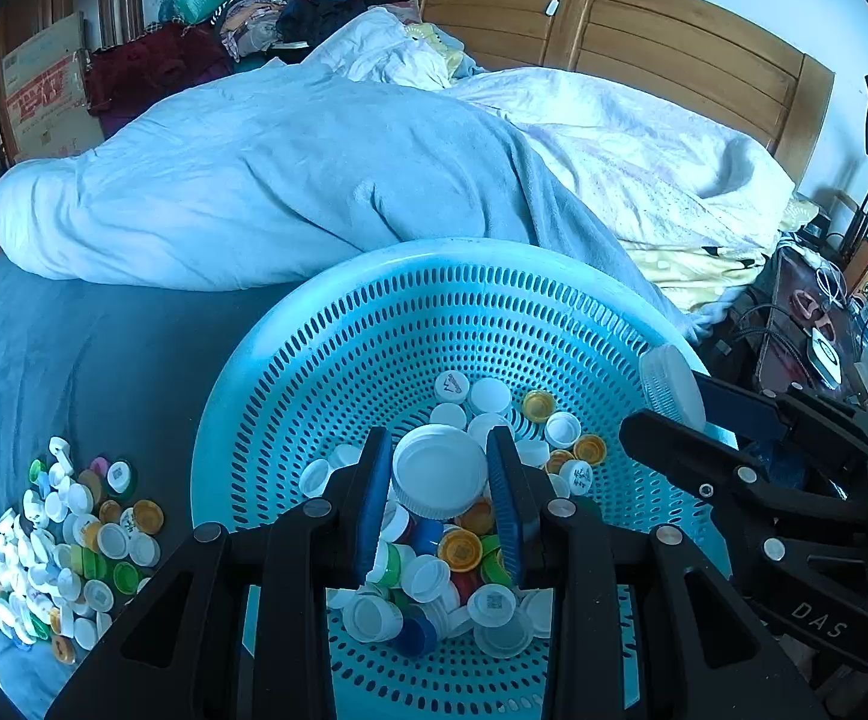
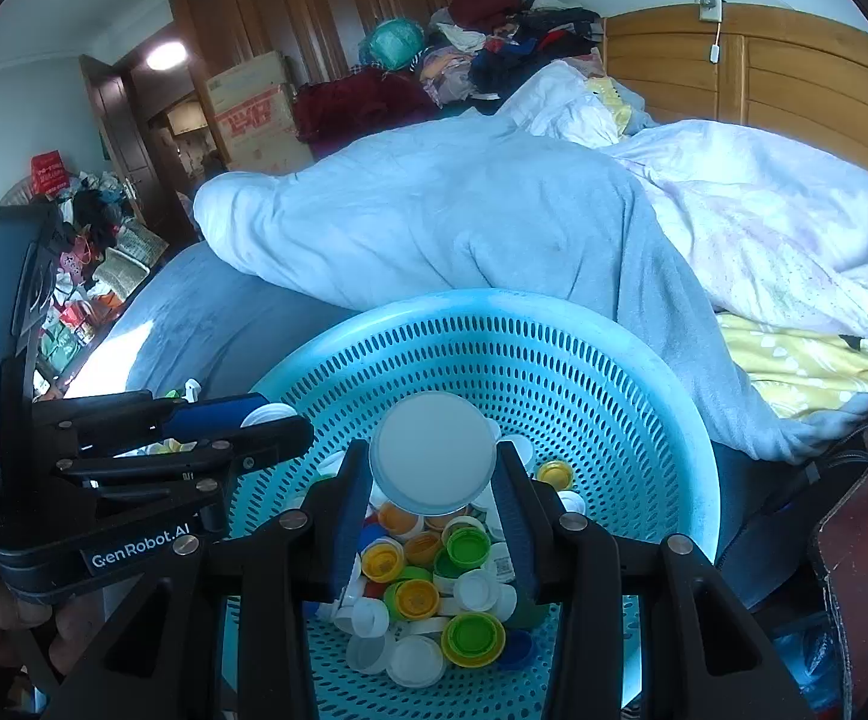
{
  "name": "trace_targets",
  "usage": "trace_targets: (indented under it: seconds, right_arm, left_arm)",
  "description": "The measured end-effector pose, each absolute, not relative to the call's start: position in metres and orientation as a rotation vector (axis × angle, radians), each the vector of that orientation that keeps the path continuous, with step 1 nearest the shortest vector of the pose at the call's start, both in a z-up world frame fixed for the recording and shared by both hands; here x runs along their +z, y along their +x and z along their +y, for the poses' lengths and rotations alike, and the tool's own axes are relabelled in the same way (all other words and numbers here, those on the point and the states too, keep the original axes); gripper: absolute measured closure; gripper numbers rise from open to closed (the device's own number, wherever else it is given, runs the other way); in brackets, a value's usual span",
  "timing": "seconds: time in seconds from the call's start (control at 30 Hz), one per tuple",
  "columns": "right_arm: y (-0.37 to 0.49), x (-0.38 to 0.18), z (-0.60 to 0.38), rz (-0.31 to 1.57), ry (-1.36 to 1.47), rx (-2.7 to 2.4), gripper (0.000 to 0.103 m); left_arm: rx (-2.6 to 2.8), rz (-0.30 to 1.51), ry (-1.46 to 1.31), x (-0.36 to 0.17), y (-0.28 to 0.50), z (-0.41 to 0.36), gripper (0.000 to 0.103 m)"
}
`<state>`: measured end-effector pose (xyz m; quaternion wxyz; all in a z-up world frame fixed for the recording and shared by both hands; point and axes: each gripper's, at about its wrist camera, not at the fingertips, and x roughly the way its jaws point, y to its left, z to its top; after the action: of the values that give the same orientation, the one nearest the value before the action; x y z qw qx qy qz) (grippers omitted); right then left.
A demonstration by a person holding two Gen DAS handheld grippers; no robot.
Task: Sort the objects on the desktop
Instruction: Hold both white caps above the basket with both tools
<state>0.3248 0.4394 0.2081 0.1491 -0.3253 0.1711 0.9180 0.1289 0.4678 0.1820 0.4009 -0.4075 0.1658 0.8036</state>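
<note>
Your blue basket [image 1: 374, 324] rests on the bed [image 1: 104, 348], holding mixed bottle caps [image 2: 434, 588]. Your left gripper [image 1: 440, 474] and right gripper [image 2: 431, 468] each clench a white lid above them; another cap pile [image 1: 68, 552] lies left of the basket.

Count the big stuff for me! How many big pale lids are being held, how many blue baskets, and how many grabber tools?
Big pale lids: 2 (left lid, right lid)
Blue basket: 1
Grabber tools: 2 (left gripper, right gripper, each with its fingers shut on one lid)
Total: 5
</note>
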Motion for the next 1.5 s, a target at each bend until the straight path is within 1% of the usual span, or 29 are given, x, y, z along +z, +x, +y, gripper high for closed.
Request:
trace_targets:
  seconds: [1.5]
  right_arm:
    - [0.314, 0.19, 0.437, 0.524, -0.996, 2.636, 0.058]
  left_arm:
    - [2.016, 0.417, -1.081, 0.161, 0.124, 0.471, 0.076]
